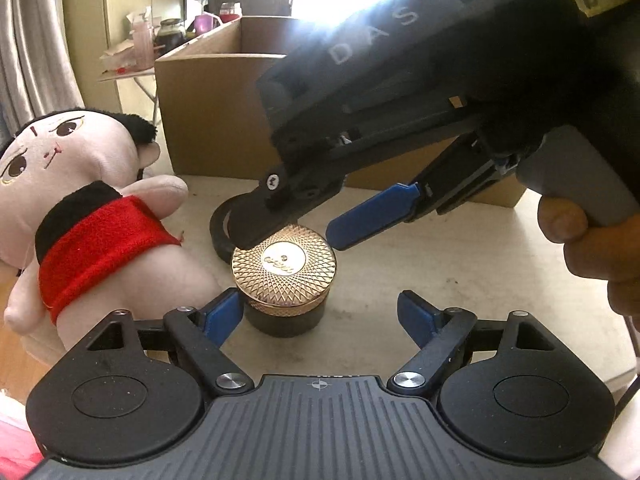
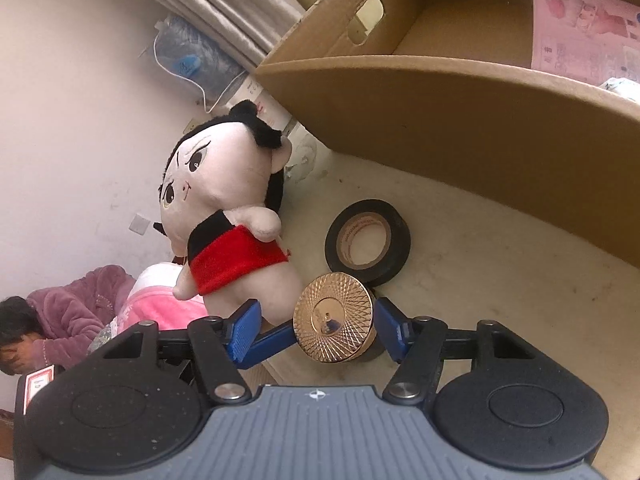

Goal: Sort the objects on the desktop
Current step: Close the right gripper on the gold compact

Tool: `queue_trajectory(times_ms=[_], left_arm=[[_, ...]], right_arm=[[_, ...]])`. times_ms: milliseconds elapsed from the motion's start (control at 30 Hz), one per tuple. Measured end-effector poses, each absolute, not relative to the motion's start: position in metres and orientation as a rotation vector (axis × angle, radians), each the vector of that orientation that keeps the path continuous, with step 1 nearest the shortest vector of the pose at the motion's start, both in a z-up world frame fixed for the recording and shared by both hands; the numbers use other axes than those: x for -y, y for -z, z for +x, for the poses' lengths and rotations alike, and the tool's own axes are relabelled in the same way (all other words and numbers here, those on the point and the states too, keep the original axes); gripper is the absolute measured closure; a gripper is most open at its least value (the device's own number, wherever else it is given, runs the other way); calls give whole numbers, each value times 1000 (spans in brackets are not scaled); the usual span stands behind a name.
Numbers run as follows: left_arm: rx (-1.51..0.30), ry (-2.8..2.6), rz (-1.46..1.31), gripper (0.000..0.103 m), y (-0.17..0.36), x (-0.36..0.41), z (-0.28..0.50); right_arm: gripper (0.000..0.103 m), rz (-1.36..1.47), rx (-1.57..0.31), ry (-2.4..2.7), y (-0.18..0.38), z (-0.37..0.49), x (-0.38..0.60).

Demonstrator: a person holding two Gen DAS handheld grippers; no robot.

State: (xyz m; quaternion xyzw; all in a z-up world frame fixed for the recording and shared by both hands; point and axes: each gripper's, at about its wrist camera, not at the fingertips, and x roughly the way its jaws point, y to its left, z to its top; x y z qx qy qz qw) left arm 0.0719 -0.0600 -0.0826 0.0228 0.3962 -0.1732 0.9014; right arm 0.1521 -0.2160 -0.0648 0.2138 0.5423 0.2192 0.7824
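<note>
A dark jar with a patterned gold lid [image 1: 284,264] [image 2: 334,318] stands on the pale desktop [image 1: 480,280]. My left gripper [image 1: 320,316] is open low in front of it. Its left pad [image 1: 222,316] is right at the jar's side, while the right pad [image 1: 416,316] is well clear. My right gripper [image 1: 290,240] [image 2: 318,330] comes down from the upper right and straddles the lid, open. One pad [image 2: 390,328] sits close to the rim and the other pad [image 2: 244,332] is a gap away. A blue finger [image 2: 276,340] of the left gripper reaches the jar under the lid.
A plush doll in a red wrap [image 1: 100,232] [image 2: 224,200] stands just left of the jar. A black tape roll [image 1: 218,228] [image 2: 366,240] lies behind it. An open cardboard box [image 1: 208,120] [image 2: 440,120] fills the back. A hand [image 1: 580,248] holds the right gripper. A person in purple [image 2: 60,320] is off the desk.
</note>
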Motion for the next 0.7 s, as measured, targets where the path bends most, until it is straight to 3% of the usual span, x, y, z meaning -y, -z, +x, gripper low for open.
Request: queue_trajectory(times_ms=[700], left_arm=[[-796,553,27,21,88,82,58]], right_arm=[[37,403,-1184,-350,59,112,251]])
